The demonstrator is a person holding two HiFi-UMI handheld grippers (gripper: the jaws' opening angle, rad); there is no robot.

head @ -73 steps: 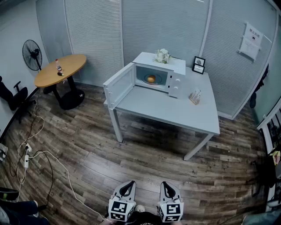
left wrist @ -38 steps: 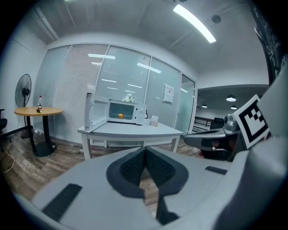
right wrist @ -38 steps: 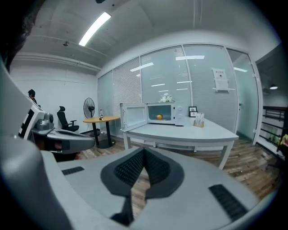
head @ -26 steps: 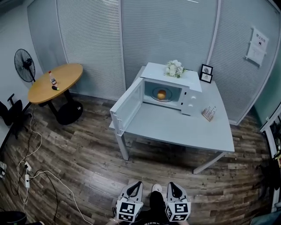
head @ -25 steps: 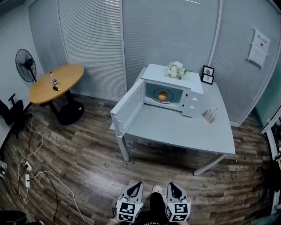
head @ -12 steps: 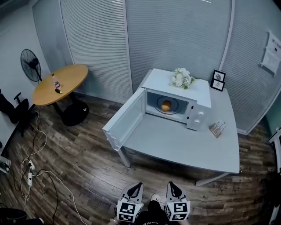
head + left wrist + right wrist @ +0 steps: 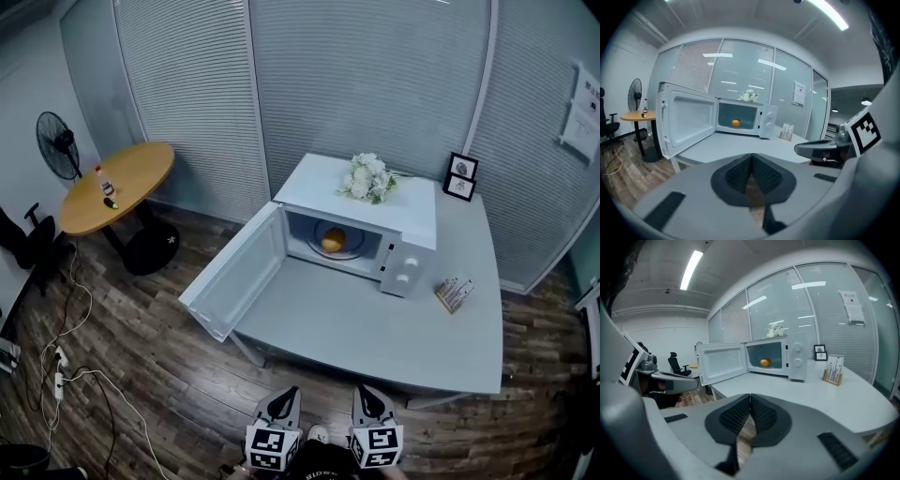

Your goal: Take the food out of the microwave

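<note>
Ahead, the white microwave (image 7: 361,220) stands at the back of the pale tabletop (image 7: 375,328), its door (image 7: 234,281) swung wide to the left, out past the tabletop's edge. Inside, the food (image 7: 332,243), 1 round orange piece, sits on the turntable plate (image 7: 352,249) in the middle of the cavity. A bunch of white flowers (image 7: 366,176) lies on top of the microwave. A framed picture (image 7: 459,175) stands near its right rear corner, and a small card holder (image 7: 454,292) sits on the tabletop to the right of the control panel.

Both grippers hang at the near edge of the head view, over the wood floor (image 7: 141,356), short of the tabletop and well apart from the microwave. The left gripper (image 7: 284,398) has its jaws closed tip to tip, gripping nothing. The right gripper (image 7: 367,396) likewise has its jaws pressed together and empty. Each gripper view looks toward the open cavity.

At the far left, a round wooden table (image 7: 131,178) carries a small bottle (image 7: 99,178), with a standing fan (image 7: 56,142) beside it.
</note>
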